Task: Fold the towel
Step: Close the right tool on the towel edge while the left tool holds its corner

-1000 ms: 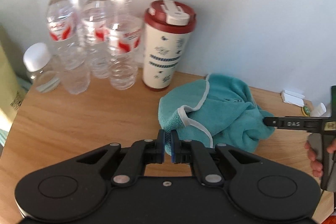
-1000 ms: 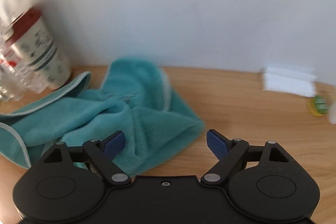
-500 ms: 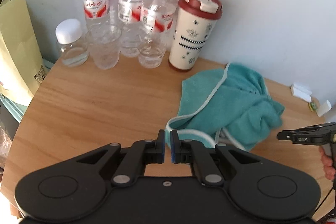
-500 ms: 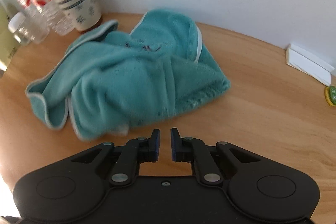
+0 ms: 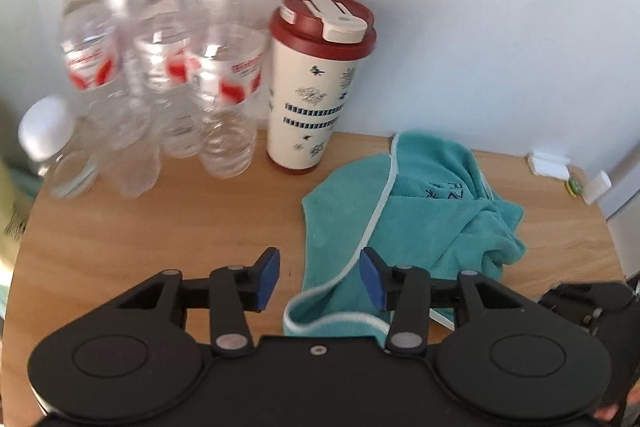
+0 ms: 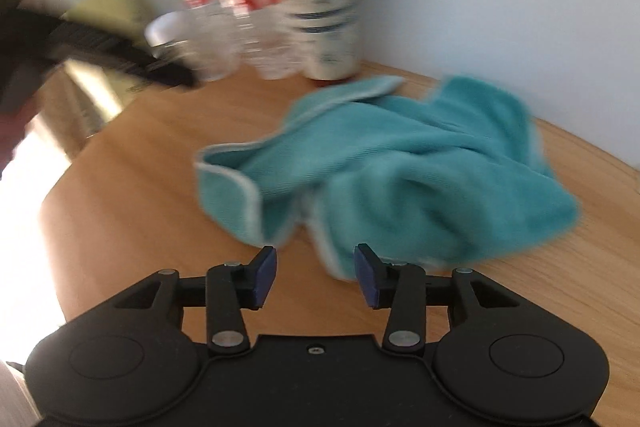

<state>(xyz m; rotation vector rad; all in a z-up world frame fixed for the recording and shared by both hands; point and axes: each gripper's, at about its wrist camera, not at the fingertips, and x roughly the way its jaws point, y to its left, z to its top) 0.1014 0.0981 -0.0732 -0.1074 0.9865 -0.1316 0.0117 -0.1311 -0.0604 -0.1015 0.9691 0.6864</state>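
A crumpled teal towel [image 5: 424, 219] with a pale hem lies on the wooden table [image 5: 160, 235]. My left gripper [image 5: 319, 277] is open. The towel's near hemmed corner lies low between its blue fingers [image 5: 267, 277] and is not pinched. My right gripper [image 6: 316, 275] is also open, and a near fold of the towel [image 6: 400, 167] reaches in beside its right finger. The right wrist view is blurred by motion. The right gripper's body [image 5: 580, 303] shows at the left view's lower right. The left gripper [image 6: 120, 55] appears as a dark blur at upper left.
Several water bottles [image 5: 224, 83], a red-lidded patterned tumbler [image 5: 316, 95] and a white-capped jar [image 5: 48, 139] stand against the back wall. Small white items [image 5: 548, 163] sit at the table's far right. A yellow bag [image 6: 116, 7] stands past the left table edge.
The left gripper, shut in both earlier frames, now stands open over the towel's near corner. The right gripper went from open to shut to open again and swung left along the towel.
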